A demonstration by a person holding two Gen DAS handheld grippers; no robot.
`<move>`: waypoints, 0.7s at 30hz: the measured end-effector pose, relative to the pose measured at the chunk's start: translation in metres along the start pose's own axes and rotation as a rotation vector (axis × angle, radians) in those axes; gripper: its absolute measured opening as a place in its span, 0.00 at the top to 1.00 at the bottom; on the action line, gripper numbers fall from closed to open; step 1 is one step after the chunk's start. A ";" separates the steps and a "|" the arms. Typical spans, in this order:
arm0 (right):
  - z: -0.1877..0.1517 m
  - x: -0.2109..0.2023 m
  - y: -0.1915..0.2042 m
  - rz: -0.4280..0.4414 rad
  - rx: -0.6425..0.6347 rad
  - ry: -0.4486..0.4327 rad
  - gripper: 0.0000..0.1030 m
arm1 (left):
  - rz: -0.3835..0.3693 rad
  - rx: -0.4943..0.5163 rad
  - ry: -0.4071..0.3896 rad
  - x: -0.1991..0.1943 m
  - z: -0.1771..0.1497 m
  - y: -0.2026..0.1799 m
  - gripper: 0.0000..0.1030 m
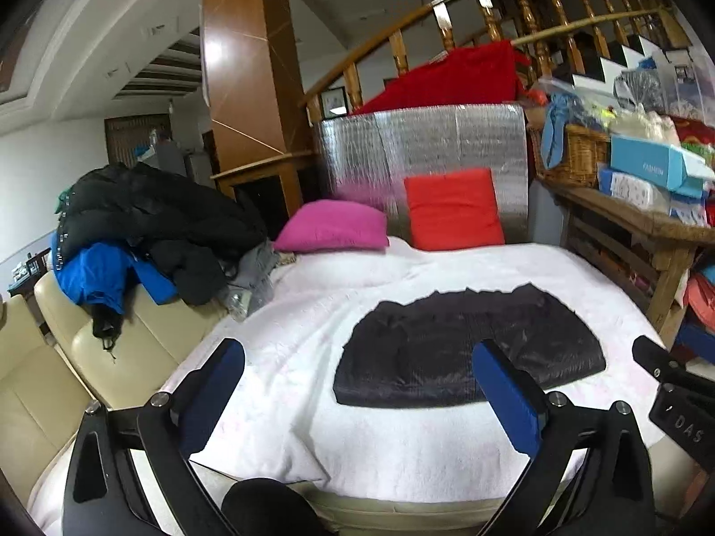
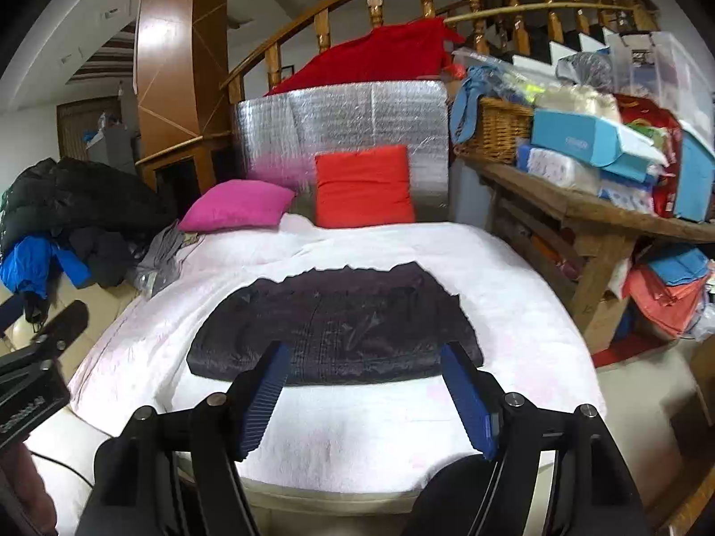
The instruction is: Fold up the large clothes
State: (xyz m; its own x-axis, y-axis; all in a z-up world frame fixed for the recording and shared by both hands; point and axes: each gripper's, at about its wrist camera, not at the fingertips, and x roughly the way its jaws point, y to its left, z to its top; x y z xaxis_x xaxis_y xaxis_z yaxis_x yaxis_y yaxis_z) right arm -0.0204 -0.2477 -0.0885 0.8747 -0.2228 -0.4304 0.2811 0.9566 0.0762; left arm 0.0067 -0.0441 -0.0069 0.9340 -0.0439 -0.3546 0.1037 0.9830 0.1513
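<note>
Garment (image 1: 464, 348), dark and already folded into a flat block, lies centred on the white blanket (image 1: 313, 424) of the bed, while left tongs (image 1: 362, 366) stand wide and right tongs (image 2: 364, 368) moderately apart above it, both empty, suggesting the fold is complete.

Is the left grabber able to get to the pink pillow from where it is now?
Probably yes. The left gripper is open and empty, and only bare white blanket lies between it and the pink pillow. The clothes pile sits off to the side.
</note>
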 end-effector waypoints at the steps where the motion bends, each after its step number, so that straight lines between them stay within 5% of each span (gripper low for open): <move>1: 0.001 -0.004 0.001 0.002 0.003 -0.009 0.28 | 0.003 -0.006 -0.008 -0.004 0.002 0.002 0.02; 21: 0.006 -0.047 0.019 0.035 0.024 -0.074 0.28 | 0.064 -0.061 -0.097 -0.050 0.013 0.021 0.01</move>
State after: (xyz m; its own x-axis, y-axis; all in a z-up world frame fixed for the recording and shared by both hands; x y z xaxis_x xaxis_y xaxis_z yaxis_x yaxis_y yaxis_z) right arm -0.0539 -0.2206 -0.0617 0.9105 -0.2036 -0.3600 0.2588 0.9594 0.1119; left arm -0.0335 -0.0237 0.0255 0.9670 0.0053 -0.2546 0.0246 0.9932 0.1138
